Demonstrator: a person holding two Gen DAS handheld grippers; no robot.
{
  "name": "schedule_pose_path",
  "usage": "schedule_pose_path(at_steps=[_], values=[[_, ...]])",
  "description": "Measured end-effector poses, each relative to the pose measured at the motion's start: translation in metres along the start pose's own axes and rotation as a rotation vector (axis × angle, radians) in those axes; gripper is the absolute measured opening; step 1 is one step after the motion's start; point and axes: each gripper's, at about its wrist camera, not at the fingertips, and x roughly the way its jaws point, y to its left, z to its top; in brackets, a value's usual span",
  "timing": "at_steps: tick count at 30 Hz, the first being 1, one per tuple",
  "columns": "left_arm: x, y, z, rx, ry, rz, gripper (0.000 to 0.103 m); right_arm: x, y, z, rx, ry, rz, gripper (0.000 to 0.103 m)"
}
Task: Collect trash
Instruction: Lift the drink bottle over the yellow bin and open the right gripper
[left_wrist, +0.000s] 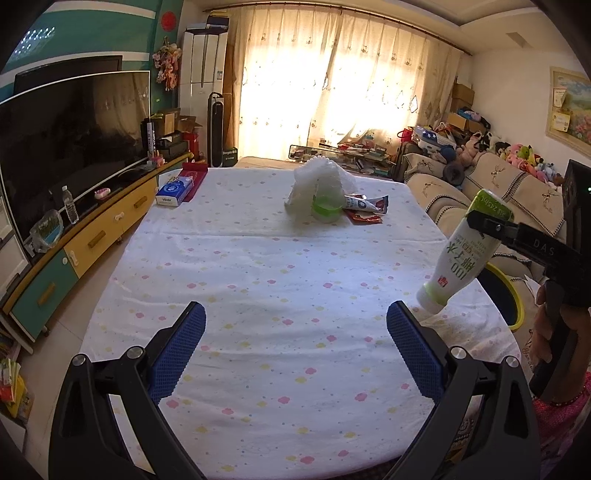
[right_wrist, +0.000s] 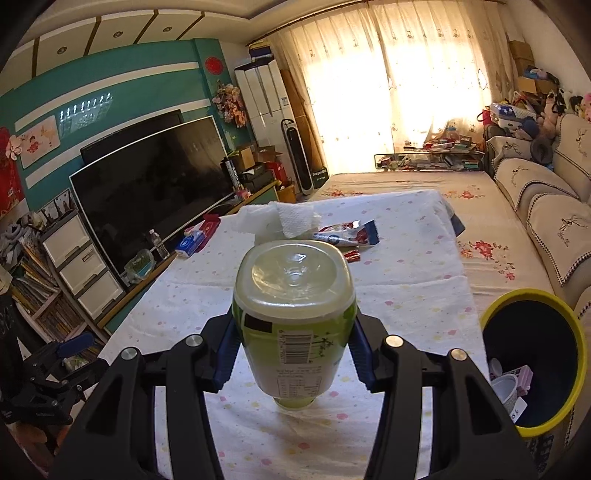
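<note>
My right gripper (right_wrist: 293, 350) is shut on a green-and-white plastic bottle (right_wrist: 295, 314), held upside down above the table's right side; the bottle also shows in the left wrist view (left_wrist: 461, 254). My left gripper (left_wrist: 295, 347) is open and empty over the near part of the flowered tablecloth (left_wrist: 277, 280). At the far end lie crumpled white tissue (left_wrist: 317, 184) over a green-lidded cup (left_wrist: 327, 210), and red snack wrappers (left_wrist: 365, 210). A yellow-rimmed trash bin (right_wrist: 535, 365) stands right of the table with some trash inside.
A blue tissue pack (left_wrist: 175, 190) and a red box (left_wrist: 194, 175) sit at the table's far left. A TV cabinet (left_wrist: 92, 236) with a water bottle (left_wrist: 70, 205) runs along the left. A sofa (right_wrist: 546, 206) lies to the right.
</note>
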Motion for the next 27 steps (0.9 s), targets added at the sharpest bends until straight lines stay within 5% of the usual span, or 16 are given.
schedule_pose_path(at_steps=[9, 16, 21, 27], values=[[0.008, -0.003, -0.002, 0.005, 0.026, -0.004, 0.097, -0.053, -0.082, 0.010, 0.114, -0.123, -0.268, 0.049], [0.016, -0.011, -0.003, 0.020, 0.049, -0.004, 0.097, -0.057, -0.154, -0.005, 0.186, -0.100, -0.503, 0.050], [0.022, -0.019, -0.003, 0.043, 0.063, 0.000, 0.097, -0.053, -0.178, -0.017, 0.207, -0.089, -0.549, 0.068], [0.032, -0.027, -0.003, 0.070, 0.085, 0.002, 0.097, -0.047, -0.168, -0.026, 0.187, -0.078, -0.512, 0.069]])
